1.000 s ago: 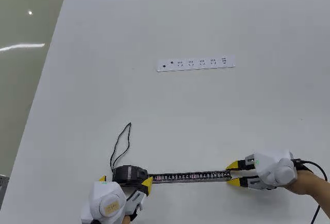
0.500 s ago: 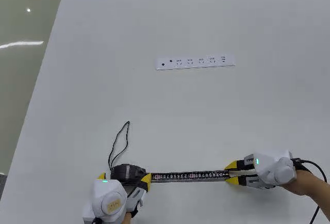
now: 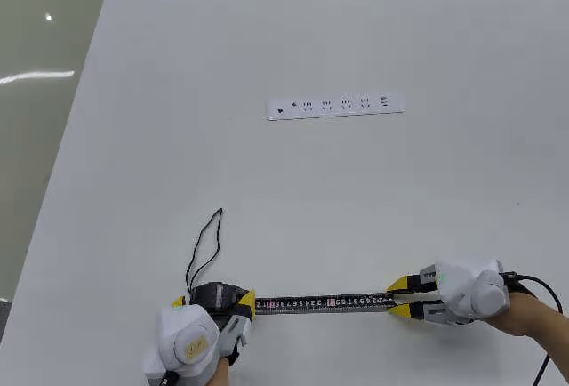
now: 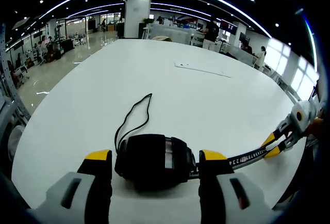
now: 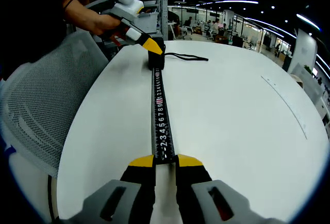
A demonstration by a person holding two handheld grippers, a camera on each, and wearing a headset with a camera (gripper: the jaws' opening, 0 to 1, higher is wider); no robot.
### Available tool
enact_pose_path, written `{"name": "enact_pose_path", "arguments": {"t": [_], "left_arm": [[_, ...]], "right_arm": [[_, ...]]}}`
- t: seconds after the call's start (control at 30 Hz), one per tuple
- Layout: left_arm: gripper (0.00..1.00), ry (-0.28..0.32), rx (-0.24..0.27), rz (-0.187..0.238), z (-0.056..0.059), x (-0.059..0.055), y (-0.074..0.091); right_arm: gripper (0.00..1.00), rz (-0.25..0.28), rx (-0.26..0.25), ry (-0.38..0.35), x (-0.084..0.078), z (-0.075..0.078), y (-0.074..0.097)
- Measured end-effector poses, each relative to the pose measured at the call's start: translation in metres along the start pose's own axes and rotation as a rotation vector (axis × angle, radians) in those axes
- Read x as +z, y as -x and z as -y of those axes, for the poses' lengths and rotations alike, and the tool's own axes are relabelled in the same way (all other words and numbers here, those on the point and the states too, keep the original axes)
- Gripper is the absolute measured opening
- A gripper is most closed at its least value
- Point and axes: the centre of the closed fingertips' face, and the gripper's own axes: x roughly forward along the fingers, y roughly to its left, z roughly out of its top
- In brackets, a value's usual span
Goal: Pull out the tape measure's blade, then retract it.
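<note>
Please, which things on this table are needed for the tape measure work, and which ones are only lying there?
Belong to the job:
- tape measure, held by the left gripper
- its blade, pulled out and pinched at the end by the right gripper
- its black loop

Only lying there:
- power strip, farther up the white table, touched by nothing

Beyond the left hand-held gripper [image 3: 215, 302] a cord loop [image 3: 204, 248] lies on the counter [image 3: 267, 30]; farther ahead, bare surface reaches the power strip [image 3: 334, 106]. The blade [image 3: 320, 301] bars the gap to the right hand-held gripper [image 3: 398, 297].
</note>
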Motion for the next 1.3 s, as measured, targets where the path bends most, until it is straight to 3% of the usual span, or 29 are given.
{"name": "enact_pose_path", "arguments": {"t": [0.43, 0.63, 1.07, 1.3], "left_arm": [[0.62, 0.009, 0.035, -0.002, -0.002, -0.0028, -0.0028], [0.61, 0.01, 0.058, -0.032, -0.0021, -0.0042, -0.0033], [0.61, -0.042, 0.093, -0.01, -0.0014, -0.0066, -0.0037], [0.61, -0.075, 0.108, -0.019, -0.0016, -0.0071, -0.0031]], "right_arm": [[0.12, 0.005, -0.005, -0.001, -0.0004, 0.0, -0.0002], [0.12, 0.005, -0.007, 0.0, -0.0014, -0.0005, 0.0004], [0.12, 0.005, -0.014, 0.01, 0.002, 0.0004, 0.0032], [0.12, 0.007, -0.018, 0.016, 0.0048, 0.0014, 0.0053]]}}
